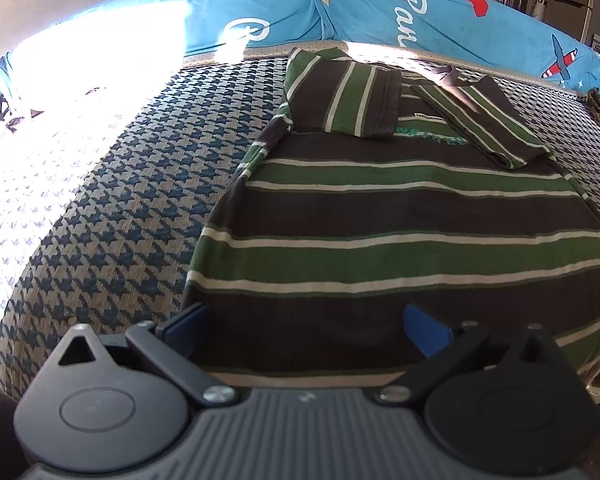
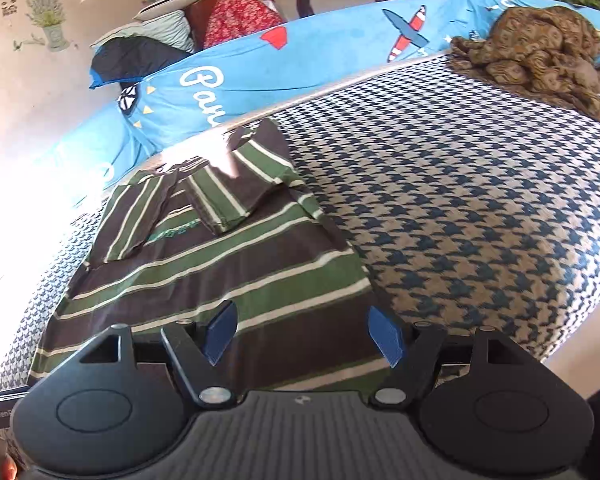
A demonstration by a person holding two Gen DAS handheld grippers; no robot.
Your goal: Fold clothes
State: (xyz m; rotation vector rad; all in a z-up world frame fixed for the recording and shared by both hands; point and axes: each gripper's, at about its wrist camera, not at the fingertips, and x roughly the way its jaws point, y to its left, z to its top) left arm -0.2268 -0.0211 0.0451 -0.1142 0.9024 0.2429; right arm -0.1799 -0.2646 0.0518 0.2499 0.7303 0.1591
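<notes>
A brown, green and white striped shirt (image 1: 380,216) lies flat on the houndstooth bed cover (image 1: 112,216), both sleeves folded inward over its chest. My left gripper (image 1: 306,326) hovers open above the shirt's near hem, blue pads wide apart, nothing between them. In the right wrist view the same shirt (image 2: 204,264) runs away to the upper left. My right gripper (image 2: 302,334) stands open over the shirt's near right corner, at the edge where cloth meets the houndstooth cover (image 2: 460,220). Its blue pads hold nothing.
A blue printed quilt (image 1: 292,4) lies rolled along the far side of the bed. A crumpled brown patterned garment (image 2: 540,52) sits at the far right. Pillows and a red floral cloth (image 2: 240,12) are piled beyond the quilt. Strong sunlight washes out the left.
</notes>
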